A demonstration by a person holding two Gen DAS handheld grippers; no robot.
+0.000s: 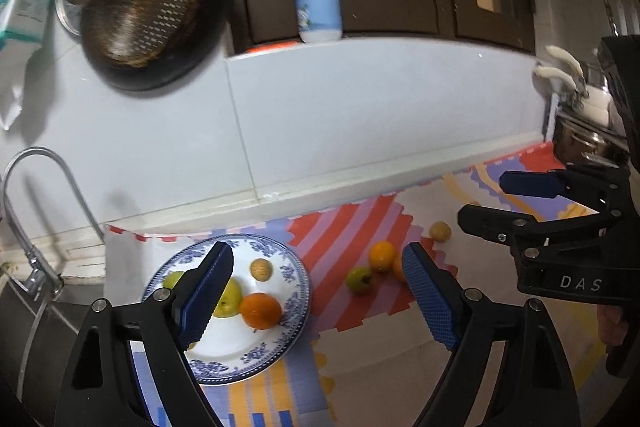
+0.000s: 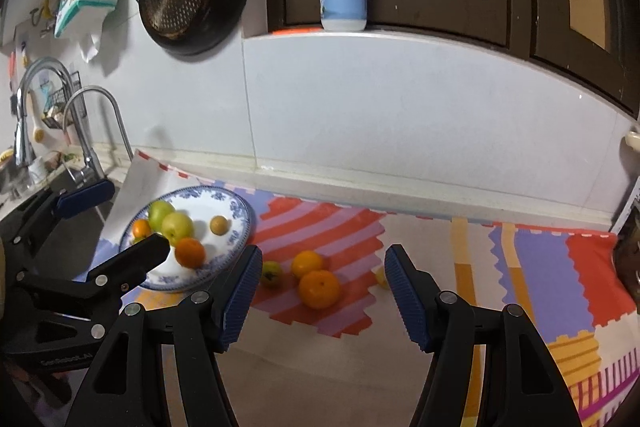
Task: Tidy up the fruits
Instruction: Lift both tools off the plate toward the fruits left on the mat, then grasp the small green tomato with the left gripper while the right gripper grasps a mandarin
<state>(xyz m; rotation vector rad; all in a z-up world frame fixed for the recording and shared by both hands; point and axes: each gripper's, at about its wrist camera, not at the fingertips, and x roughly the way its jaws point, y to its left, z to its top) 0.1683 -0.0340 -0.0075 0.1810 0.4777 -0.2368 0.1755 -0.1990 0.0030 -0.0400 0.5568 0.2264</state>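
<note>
Both sets of jaws stand apart and empty: the left gripper (image 1: 316,291) over the blue-patterned plate (image 2: 240,211) holding several fruits, the right gripper (image 2: 320,291) above the loose oranges (image 2: 318,289) on the striped mat (image 2: 328,223) covering the counter, right of the plate.

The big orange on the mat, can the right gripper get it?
Probably yes. The right gripper is open and empty, and the big orange lies on the mat just ahead of its fingers with nothing over it. A second orange touches it behind, so that one might get nudged.
</note>
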